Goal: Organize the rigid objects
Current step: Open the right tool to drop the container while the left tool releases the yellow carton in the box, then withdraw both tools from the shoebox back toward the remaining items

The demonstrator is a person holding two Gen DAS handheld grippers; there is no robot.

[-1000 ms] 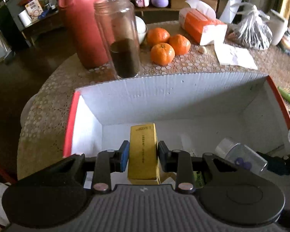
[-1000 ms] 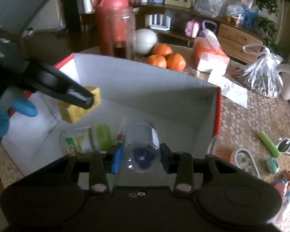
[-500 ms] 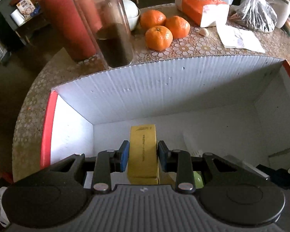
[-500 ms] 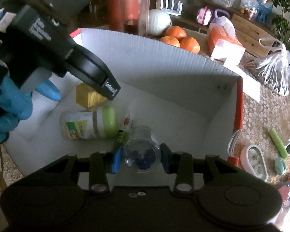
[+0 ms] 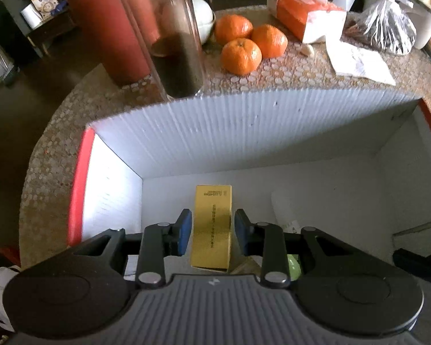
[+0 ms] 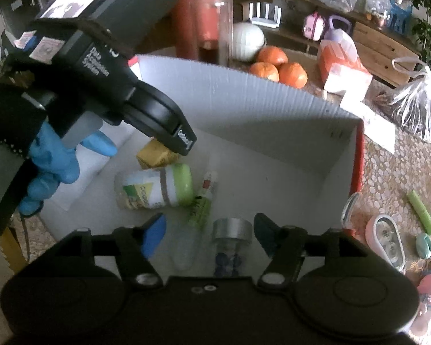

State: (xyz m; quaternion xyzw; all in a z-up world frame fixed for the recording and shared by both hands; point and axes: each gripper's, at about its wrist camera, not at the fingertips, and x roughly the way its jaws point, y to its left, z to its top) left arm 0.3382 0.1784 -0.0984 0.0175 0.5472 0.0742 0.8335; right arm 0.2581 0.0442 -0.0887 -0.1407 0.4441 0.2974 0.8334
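Observation:
A white corrugated box (image 5: 244,132) with red rims stands on the table. My left gripper (image 5: 212,235) is shut on a yellow carton (image 5: 212,215), held low inside the box near its left corner; the carton (image 6: 153,156) also shows under that gripper in the right wrist view. My right gripper (image 6: 210,234) hangs over the box (image 6: 273,106), and its jaws are opening. A clear jar with a silver lid (image 6: 231,233) lies between them on the box floor, with both pads clear of it. A green-capped bottle (image 6: 158,187) and a green tube (image 6: 201,207) lie beside it.
Behind the box stand a tall glass jar with dark contents (image 5: 172,43), a red flask (image 5: 106,23), three oranges (image 5: 241,54) and an orange tissue pack (image 5: 304,20). A plastic bag (image 5: 388,28) and paper (image 5: 359,60) lie at the back right. A green stick (image 6: 421,212) and a pink case (image 6: 386,238) lie right of the box.
My right gripper's jaws have spread off the clear jar, which now rests in the box. The left gripper has sunk deeper into the box with the yellow carton.

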